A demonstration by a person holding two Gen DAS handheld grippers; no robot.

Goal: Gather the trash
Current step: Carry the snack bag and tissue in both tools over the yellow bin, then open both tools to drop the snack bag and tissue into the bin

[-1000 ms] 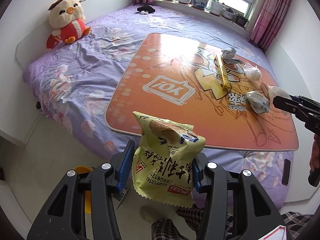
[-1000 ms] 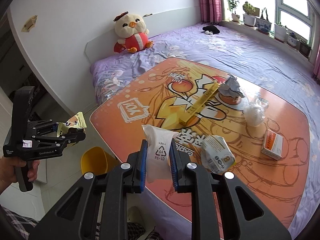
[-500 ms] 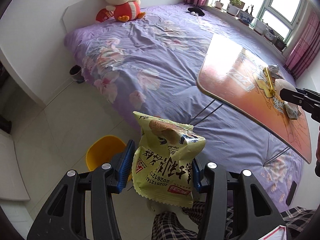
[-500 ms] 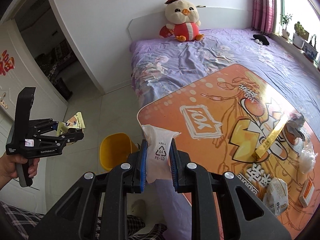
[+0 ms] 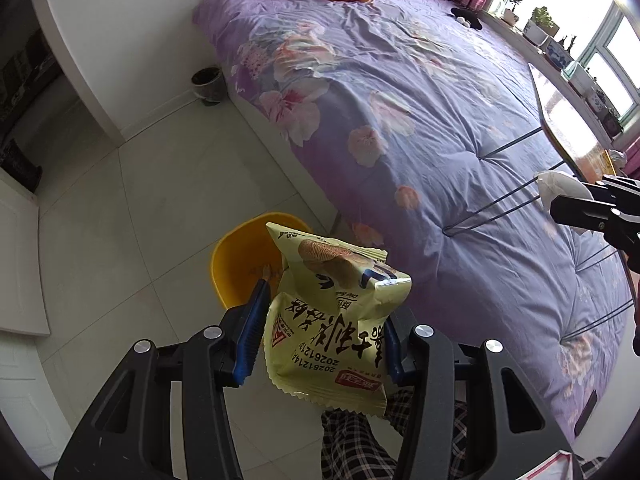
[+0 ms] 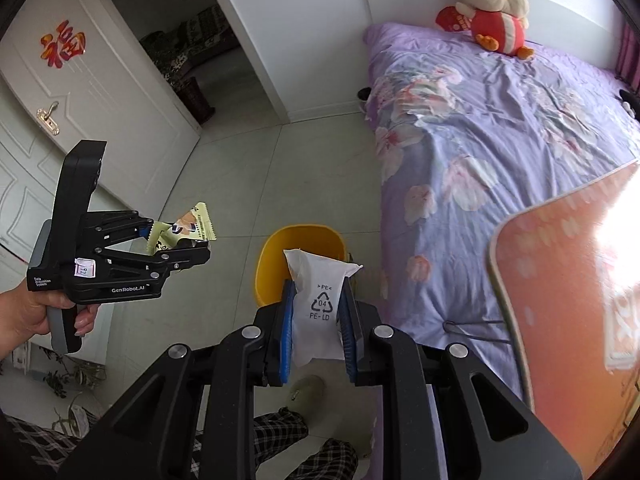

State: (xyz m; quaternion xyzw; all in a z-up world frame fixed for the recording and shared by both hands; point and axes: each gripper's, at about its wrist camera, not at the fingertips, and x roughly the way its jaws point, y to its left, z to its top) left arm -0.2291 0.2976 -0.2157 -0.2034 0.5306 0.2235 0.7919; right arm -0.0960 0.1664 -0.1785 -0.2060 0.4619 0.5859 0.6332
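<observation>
My left gripper (image 5: 324, 328) is shut on a yellow-green snack bag (image 5: 332, 320) and holds it in the air just in front of a yellow bin (image 5: 244, 264) on the floor beside the bed. My right gripper (image 6: 318, 304) is shut on a white plastic packet (image 6: 320, 296) marked PE-LD, just in front of the same yellow bin (image 6: 280, 256). In the right wrist view the left gripper (image 6: 172, 246) with its snack bag (image 6: 188, 232) is to the left of the bin. In the left wrist view the right gripper (image 5: 576, 204) shows at the right edge.
A bed with a purple flowered cover (image 5: 420, 112) fills the right side. An orange folding table (image 6: 568, 288) stands on it. A plush chick (image 6: 492, 8) sits by the headboard. A small dark bin (image 5: 208, 84) stands by the wall. A white door (image 6: 80, 92) stands open at left. My plaid-trousered legs (image 5: 360, 440) are below.
Both grippers have swung left and down, away from the orange table toward the floor. The yellow bin now lies right ahead of both. Both keep their hold.
</observation>
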